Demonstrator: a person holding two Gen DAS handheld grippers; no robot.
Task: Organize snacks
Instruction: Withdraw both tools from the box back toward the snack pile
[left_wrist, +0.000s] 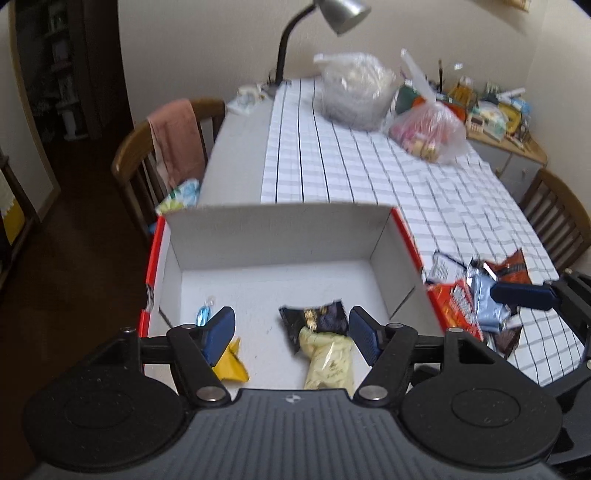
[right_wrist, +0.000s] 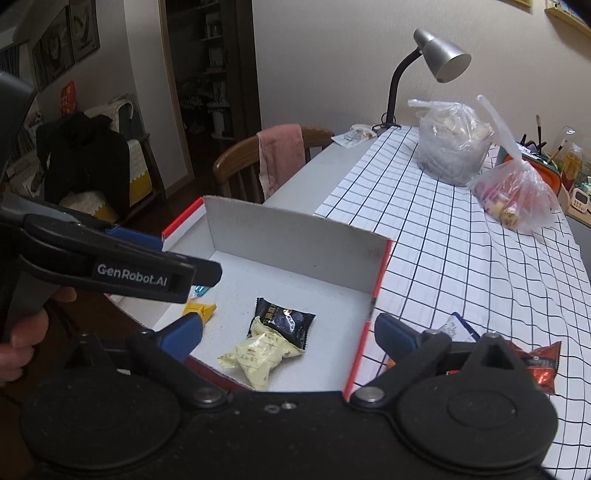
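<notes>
Four snacks lie in the box (left_wrist: 280, 236); loose packets (left_wrist: 476, 299) remain at right on the counter (left_wrist: 369, 177). Left gripper (left_wrist: 291, 332) and right gripper (right_wrist: 288, 332): jaws wide, empty.

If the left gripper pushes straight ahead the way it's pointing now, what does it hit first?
Probably the white floor of the box, between the yellow wrapper and the black packet. The left gripper is open and empty; depth is hard to judge.

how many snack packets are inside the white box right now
4: black packet mid-floor, pale yellow packet overlapping its near side, yellow wrapper left, small blue candy far left. Grippers may hide more.
</notes>
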